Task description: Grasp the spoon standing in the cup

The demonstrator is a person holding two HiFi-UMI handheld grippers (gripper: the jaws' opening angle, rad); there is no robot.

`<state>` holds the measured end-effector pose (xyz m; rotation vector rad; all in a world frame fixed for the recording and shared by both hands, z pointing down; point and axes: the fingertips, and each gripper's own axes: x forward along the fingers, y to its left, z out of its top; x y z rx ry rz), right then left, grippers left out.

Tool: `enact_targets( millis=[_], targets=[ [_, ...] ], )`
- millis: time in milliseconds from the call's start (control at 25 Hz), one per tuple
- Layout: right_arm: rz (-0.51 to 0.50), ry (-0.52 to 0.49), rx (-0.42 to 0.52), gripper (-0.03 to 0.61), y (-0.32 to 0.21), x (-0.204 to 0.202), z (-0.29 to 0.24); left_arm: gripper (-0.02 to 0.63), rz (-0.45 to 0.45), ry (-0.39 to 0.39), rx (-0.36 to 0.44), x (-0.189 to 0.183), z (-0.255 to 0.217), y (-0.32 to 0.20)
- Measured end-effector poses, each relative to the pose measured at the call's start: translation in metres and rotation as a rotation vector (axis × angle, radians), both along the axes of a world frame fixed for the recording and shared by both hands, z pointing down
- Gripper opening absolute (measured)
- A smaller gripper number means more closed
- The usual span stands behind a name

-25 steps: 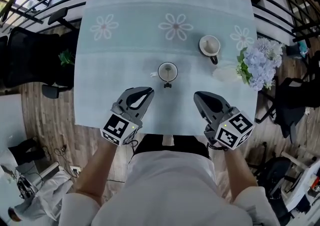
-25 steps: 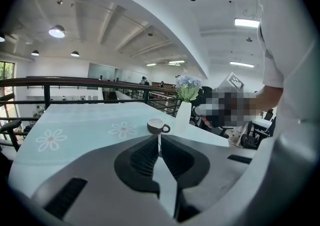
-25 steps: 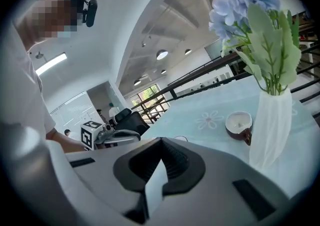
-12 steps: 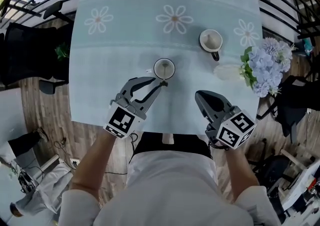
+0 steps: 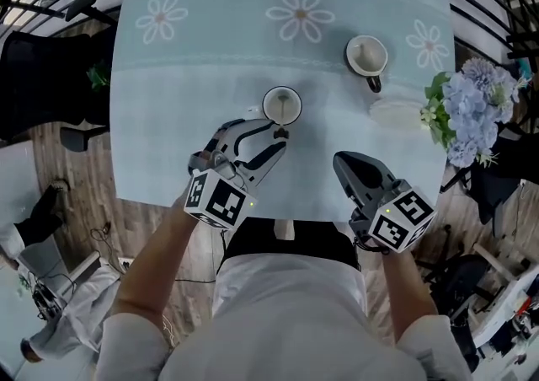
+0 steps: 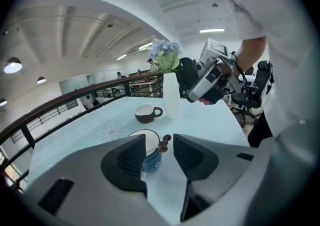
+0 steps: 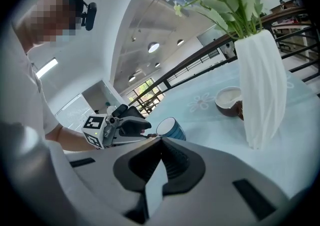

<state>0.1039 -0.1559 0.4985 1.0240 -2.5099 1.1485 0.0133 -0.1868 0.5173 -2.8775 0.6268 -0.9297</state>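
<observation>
Left gripper [image 6: 160,142] hangs low over the near part of the table with its jaws opening, nothing pressed between the pads. The right gripper [image 7: 161,142] is empty with its jaws together, parked off to the side and well apart from the work.

The table [image 5: 185,76], under a pale blue cloth with daisy prints, stretches away ahead of both grippers. A white vase of blue flowers [image 7: 260,90] stands beyond the right gripper's tips and slightly to its outer side. Far ahead of the left gripper, near that vase, is a brown cup [image 6: 146,114] with a white inside. It is no part of this job.

The blue cup [image 6: 150,159] sits directly in front of the left gripper, partly behind its left jaw. The spoon [image 6: 164,143] stands in the cup, leaning over the rim toward the gripper. Its dark knobbed handle end lies in the gap between the two jaws, near their tips, and seems to touch neither.

The step in hand is closing on that handle. To do it well:
- Centre the knob between the pads, since it sits a little toward the right jaw.
- Ease forward so the pads cover the handle rather than only its tip.
- Keep the left jaw off the cup rim, as a nudge could tip the cup.
- Close gently and squarely.
</observation>
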Motion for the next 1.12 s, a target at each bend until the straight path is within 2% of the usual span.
enact_targets(
  millis=[320, 600, 880, 1120],
  targets=[
    [0.001, -0.01, -0.028, 0.02, 0.008, -0.005, 0.012, 0.175, 0.074, -0.104, 0.126, 0.006, 0.015, 0.001],
    [0.001, -0.014, -0.053, 0.02, 0.015, -0.007, 0.024, 0.173, 0.119, -0.157, 0.219, 0.011, 0.023, 0.002],
    [0.006, -0.005, -0.058, 0.02, 0.019, -0.002, 0.026, 0.122, 0.181, -0.22, 0.321, 0.018, 0.026, 0.003],
    [0.012, -0.001, -0.055, 0.02, 0.018, 0.0, 0.026, 0.089, 0.186, -0.226, 0.349, 0.02, 0.024, 0.001]
  ],
)
